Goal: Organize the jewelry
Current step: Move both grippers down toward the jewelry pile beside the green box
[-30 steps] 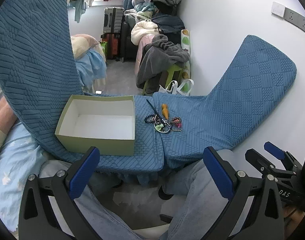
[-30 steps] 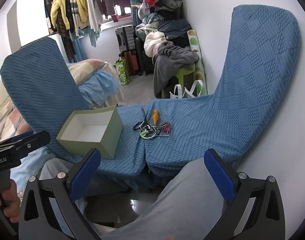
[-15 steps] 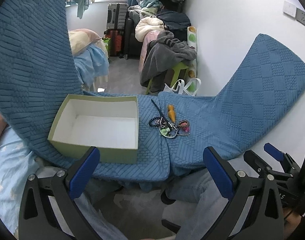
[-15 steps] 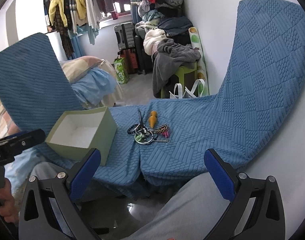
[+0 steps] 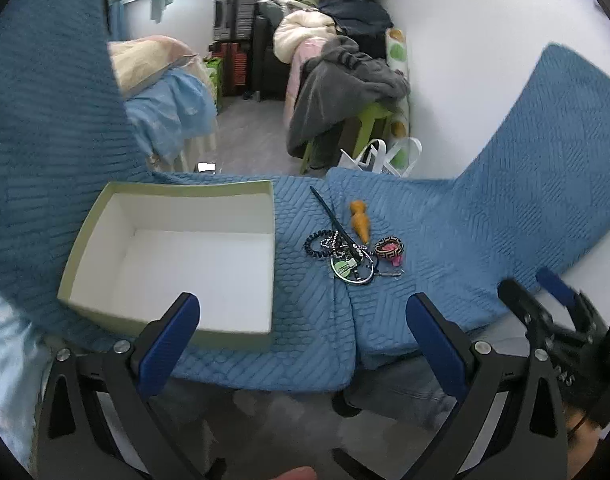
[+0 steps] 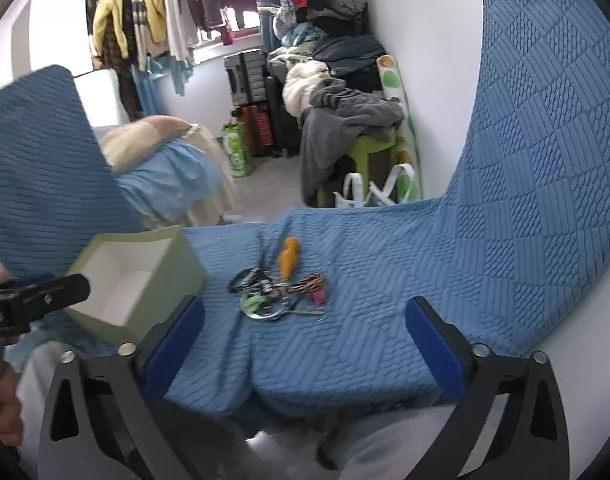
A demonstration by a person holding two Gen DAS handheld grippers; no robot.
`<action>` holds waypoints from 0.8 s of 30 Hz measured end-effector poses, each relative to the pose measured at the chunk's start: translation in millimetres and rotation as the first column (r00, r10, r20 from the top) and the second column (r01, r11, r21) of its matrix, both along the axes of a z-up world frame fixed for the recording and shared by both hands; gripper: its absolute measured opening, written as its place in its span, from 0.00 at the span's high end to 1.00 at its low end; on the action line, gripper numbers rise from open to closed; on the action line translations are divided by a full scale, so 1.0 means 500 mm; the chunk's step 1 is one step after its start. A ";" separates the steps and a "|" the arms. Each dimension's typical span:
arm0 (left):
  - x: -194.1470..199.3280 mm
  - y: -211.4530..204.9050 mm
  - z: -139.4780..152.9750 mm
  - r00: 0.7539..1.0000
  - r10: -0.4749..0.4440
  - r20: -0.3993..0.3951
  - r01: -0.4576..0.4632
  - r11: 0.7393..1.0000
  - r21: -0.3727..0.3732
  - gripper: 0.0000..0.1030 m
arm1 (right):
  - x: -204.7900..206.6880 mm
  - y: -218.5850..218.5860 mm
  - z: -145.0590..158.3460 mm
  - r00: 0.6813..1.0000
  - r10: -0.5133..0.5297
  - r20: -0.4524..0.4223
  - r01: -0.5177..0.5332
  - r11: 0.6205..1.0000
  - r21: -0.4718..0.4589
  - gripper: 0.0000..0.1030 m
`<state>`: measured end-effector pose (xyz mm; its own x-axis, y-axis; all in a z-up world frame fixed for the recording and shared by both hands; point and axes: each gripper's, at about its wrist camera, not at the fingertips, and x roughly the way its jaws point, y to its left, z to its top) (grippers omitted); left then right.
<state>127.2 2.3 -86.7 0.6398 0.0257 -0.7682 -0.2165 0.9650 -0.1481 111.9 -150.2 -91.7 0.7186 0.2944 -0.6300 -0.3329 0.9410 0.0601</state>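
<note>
A small heap of jewelry (image 5: 351,254) lies on the blue quilted cover (image 5: 445,232): black bead bracelets, a green ring piece, a patterned band, an orange piece (image 5: 359,220). It also shows in the right wrist view (image 6: 279,286). An open pale green box (image 5: 177,260) with a white inside stands left of the heap, empty; it also shows in the right wrist view (image 6: 137,276). My left gripper (image 5: 301,340) is open, short of the box and heap. My right gripper (image 6: 305,342) is open, short of the heap.
The blue cover bends up at the left (image 5: 45,120) and right (image 6: 545,120). Beyond it are a green stool with grey clothes (image 5: 345,92), suitcases (image 5: 233,12) and bedding (image 5: 165,92). My knees show below the cover's front edge.
Both grippers have moved forward and closer to the cover; the box and the jewelry heap look larger now. Both stay open and empty.
</note>
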 end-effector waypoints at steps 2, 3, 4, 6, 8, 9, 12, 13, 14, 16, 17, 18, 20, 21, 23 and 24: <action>0.012 -0.005 -0.007 1.000 0.001 0.001 -0.001 1.000 -0.006 0.01 | 0.023 0.000 -0.014 1.000 0.017 -0.004 -0.017 1.000 0.007 0.19; 0.018 -0.005 -0.010 1.000 -0.002 0.012 0.002 1.000 -0.024 0.01 | 0.032 0.000 -0.020 1.000 0.021 -0.003 -0.021 1.000 0.008 0.21; 0.026 -0.004 -0.014 1.000 0.001 0.014 0.000 0.999 -0.038 0.01 | 0.042 0.001 -0.028 1.000 0.020 -0.003 -0.020 1.000 0.004 0.23; 0.043 0.000 -0.022 1.000 0.009 0.013 -0.009 0.999 -0.051 0.01 | 0.060 -0.002 -0.045 1.000 0.026 -0.011 -0.025 1.000 0.006 0.28; 0.062 0.002 -0.030 1.000 0.017 0.008 -0.016 0.998 -0.064 0.02 | 0.076 -0.010 -0.064 0.999 0.024 -0.032 -0.024 1.000 0.019 0.38; 0.069 0.002 -0.034 1.000 0.016 0.008 -0.015 0.997 -0.071 0.04 | 0.085 -0.015 -0.075 0.999 0.019 -0.046 -0.018 1.000 0.020 0.40; 0.091 -0.004 -0.045 1.000 0.009 0.006 -0.009 0.997 -0.073 0.06 | 0.104 -0.018 -0.090 0.998 0.015 -0.069 -0.014 1.000 0.018 0.46; 0.099 -0.006 -0.050 1.000 0.011 0.005 -0.010 0.998 -0.069 0.07 | 0.110 -0.018 -0.093 0.997 0.015 -0.072 -0.014 1.000 0.017 0.48; 0.105 -0.008 -0.054 1.000 0.011 0.003 -0.010 0.998 -0.068 0.08 | 0.116 -0.016 -0.096 0.997 0.020 -0.072 -0.019 1.000 0.015 0.48; 0.122 -0.013 -0.069 1.000 -0.001 -0.006 0.001 0.997 -0.079 0.09 | 0.129 -0.014 -0.101 0.997 0.027 -0.070 -0.026 1.000 0.011 0.48; 0.126 -0.015 -0.072 1.000 -0.004 -0.006 0.004 0.997 -0.079 0.10 | 0.134 -0.011 -0.106 0.997 0.029 -0.070 -0.028 1.000 0.015 0.48; 0.133 -0.020 -0.079 1.000 -0.008 -0.006 0.007 0.997 -0.078 0.10 | 0.144 -0.014 -0.112 0.997 0.031 -0.074 -0.029 0.999 0.028 0.48; 0.150 -0.027 -0.094 0.999 -0.033 -0.011 0.032 0.995 -0.095 0.13 | 0.164 -0.020 -0.127 0.995 0.025 -0.093 -0.021 0.999 0.040 0.48; 0.158 -0.031 -0.102 0.999 -0.041 -0.016 0.039 0.994 -0.099 0.15 | 0.180 -0.025 -0.135 0.993 0.024 -0.112 -0.018 0.999 0.050 0.48; 0.175 -0.042 -0.116 0.998 -0.057 -0.026 0.054 0.993 -0.102 0.21 | 0.205 -0.030 -0.147 0.991 0.022 -0.131 -0.014 0.998 0.064 0.48; 0.184 -0.047 -0.125 0.997 -0.067 -0.037 0.063 0.992 -0.106 0.21 | 0.219 -0.033 -0.154 0.990 0.017 -0.142 -0.007 0.998 0.070 0.48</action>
